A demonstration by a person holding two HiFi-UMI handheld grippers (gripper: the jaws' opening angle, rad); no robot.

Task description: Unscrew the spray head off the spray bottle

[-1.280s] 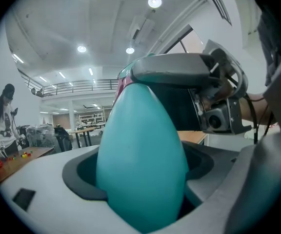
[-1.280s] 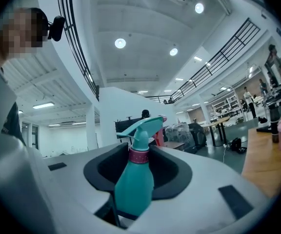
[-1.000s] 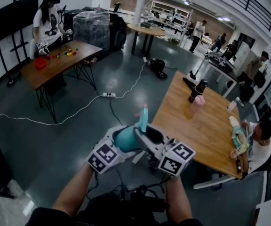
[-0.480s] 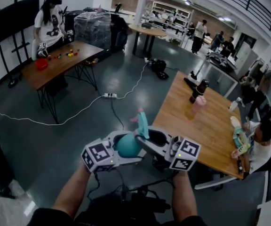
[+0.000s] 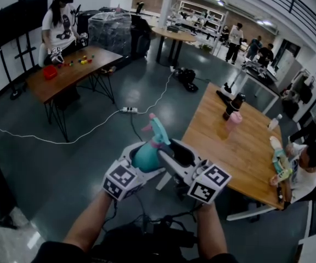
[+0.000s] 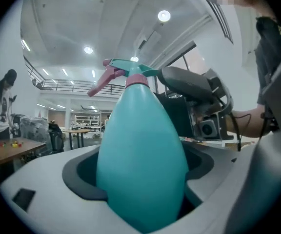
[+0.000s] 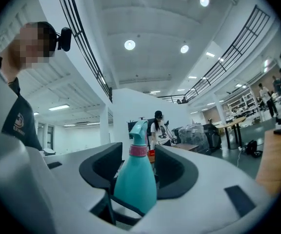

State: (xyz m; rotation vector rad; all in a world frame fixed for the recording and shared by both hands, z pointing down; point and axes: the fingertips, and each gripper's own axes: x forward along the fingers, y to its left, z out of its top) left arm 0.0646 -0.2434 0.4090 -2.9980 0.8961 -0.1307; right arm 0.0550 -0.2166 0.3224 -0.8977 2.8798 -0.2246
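Observation:
A teal spray bottle [image 5: 146,156] with a pink collar and a teal spray head [image 5: 157,129] is held up in front of me. My left gripper [image 5: 142,162] is shut on the bottle's fat body [image 6: 141,145]; the left gripper view shows the pink trigger [image 6: 103,80] pointing left. My right gripper [image 5: 164,149] reaches in from the right at neck height. Its jaws have just been opening, and it is now open. The bottle's collar [image 7: 139,150] stands between the dark pads [image 7: 175,172] with a gap on each side.
A long wooden table [image 5: 240,147] runs along the right, with a dark flask [image 5: 232,106] and a pink cup [image 5: 230,119] on it and a person [image 5: 306,166] seated at its far side. At the back left another person works at a second table [image 5: 70,73]. A power strip [image 5: 128,110] and cables lie on the floor.
The bottle has shifted left and tilted, so its spray head now leans up and left. The right gripper's jaws have spread away from the spray head.

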